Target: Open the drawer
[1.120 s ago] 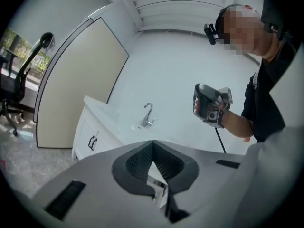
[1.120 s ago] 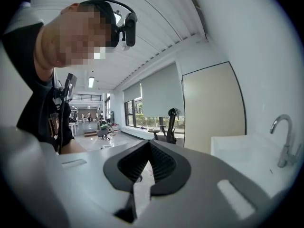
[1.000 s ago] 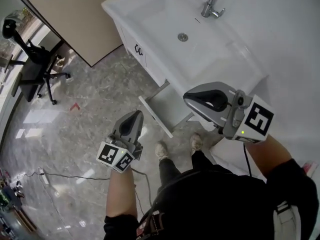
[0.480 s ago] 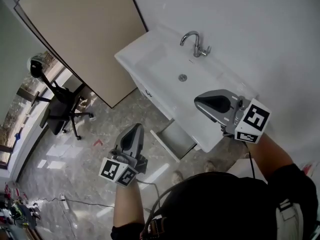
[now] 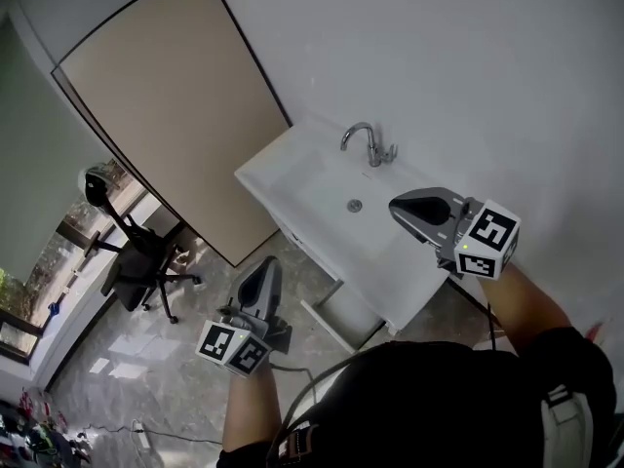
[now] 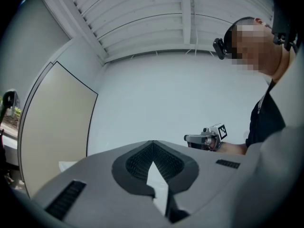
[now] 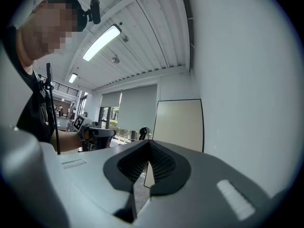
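Status: drawer [image 5: 336,322] is out. It sticks out of the cabinet [image 5: 295,244] front toward the near side, under the right part of the basin [image 5: 322,195], with its white front panel clear of the cabinet face. Can't tell how deep the pull is, since the basin rim covers the far part. I'd call the open step done.

Left gripper [image 5: 265,273]: fingers [image 6: 135,163] closed tip to tip, nothing between them (only wall shows through the small gap further back). It hangs over the floor [image 5: 146,359], left of the drawer and apart from it, touching nothing.

Right gripper [image 5: 400,208]: fingers [image 7: 164,164] also together, empty. It sits above the right end of the basin, well clear of the tap [image 5: 369,144], with no contact with the cabinet.

Left to do, my read: nothing on the drawer itself. Both tools are off the front panel and aimed roughly level at walls, so this looks like wrap-up, not a pull in progress. If more travel is wanted, the front needs a fresh grip.
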Demonstrator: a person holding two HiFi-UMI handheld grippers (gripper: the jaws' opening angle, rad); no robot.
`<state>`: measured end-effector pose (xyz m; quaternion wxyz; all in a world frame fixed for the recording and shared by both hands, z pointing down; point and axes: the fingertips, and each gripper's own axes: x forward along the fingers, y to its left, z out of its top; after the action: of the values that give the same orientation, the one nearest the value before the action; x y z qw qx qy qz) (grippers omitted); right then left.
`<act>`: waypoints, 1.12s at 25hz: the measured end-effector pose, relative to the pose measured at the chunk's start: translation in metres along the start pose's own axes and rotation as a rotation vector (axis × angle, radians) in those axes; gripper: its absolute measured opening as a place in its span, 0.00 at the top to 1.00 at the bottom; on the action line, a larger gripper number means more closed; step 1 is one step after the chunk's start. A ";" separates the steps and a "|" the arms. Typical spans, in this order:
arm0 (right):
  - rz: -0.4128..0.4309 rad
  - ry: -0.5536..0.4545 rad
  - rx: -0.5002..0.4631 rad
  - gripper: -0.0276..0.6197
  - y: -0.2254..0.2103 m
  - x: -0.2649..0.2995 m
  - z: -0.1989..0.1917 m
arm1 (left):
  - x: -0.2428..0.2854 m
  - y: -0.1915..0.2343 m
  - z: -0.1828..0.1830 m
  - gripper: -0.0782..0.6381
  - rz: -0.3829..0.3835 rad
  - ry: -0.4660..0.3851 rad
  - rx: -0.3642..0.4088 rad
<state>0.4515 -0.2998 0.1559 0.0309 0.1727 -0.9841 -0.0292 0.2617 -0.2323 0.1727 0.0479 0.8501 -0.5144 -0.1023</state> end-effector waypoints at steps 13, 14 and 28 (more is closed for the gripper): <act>-0.097 0.008 0.018 0.97 -0.024 -0.056 0.002 | 0.009 -0.036 0.036 0.90 -0.016 -0.012 0.093; -0.100 0.008 0.024 0.97 -0.027 -0.058 0.001 | 0.010 -0.038 0.034 0.90 -0.017 -0.013 0.089; -0.121 -0.001 0.044 0.97 -0.035 -0.068 -0.001 | 0.009 -0.041 0.032 0.90 0.007 -0.011 0.070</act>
<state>0.5275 -0.3093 0.1511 0.0250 0.2323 -0.9723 -0.0095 0.2937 -0.2206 0.1330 0.0157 0.8488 -0.5211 -0.0885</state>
